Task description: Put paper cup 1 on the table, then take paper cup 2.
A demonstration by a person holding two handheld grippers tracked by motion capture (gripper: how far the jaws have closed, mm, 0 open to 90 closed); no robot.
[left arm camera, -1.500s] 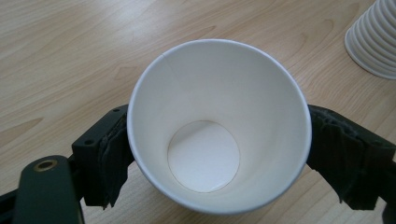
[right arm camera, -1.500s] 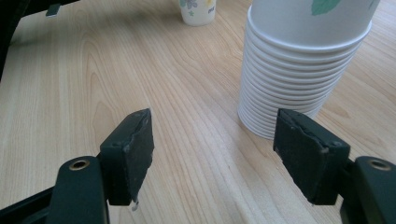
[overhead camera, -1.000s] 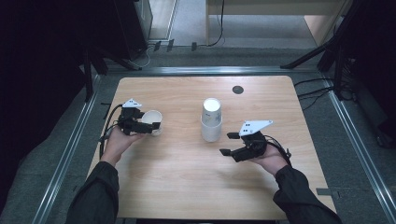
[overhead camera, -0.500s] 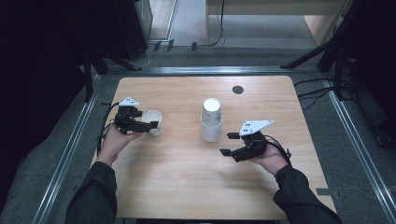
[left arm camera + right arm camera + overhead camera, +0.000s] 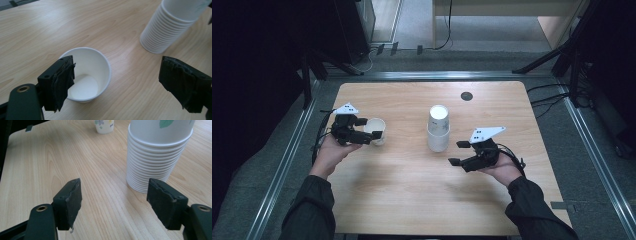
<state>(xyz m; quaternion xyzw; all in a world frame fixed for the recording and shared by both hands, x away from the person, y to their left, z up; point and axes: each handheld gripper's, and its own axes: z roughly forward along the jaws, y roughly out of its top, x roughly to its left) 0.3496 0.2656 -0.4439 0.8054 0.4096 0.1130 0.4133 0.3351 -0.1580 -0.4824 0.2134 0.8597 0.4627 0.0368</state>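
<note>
Ribbed rims ring the paper cup stack (image 5: 438, 129) on pale woodgrain; left claw (image 5: 368, 134) and right claw (image 5: 458, 153) gape apart.

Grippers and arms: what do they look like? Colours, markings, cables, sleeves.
Left claw and right claw: black bodies, two blocky black jaws faced with frayed dark padding, brass-ringed holes at the jaw bases. Each carries a grey three-cornered plate with dark dots and trails a black cable. Hands bare; dark long sleeves.

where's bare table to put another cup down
Free: the near table strip between the two forearms, and the far strip behind the cup stack beside the dark disc. Crowded: around the single cup at the left hand-held gripper.
</note>
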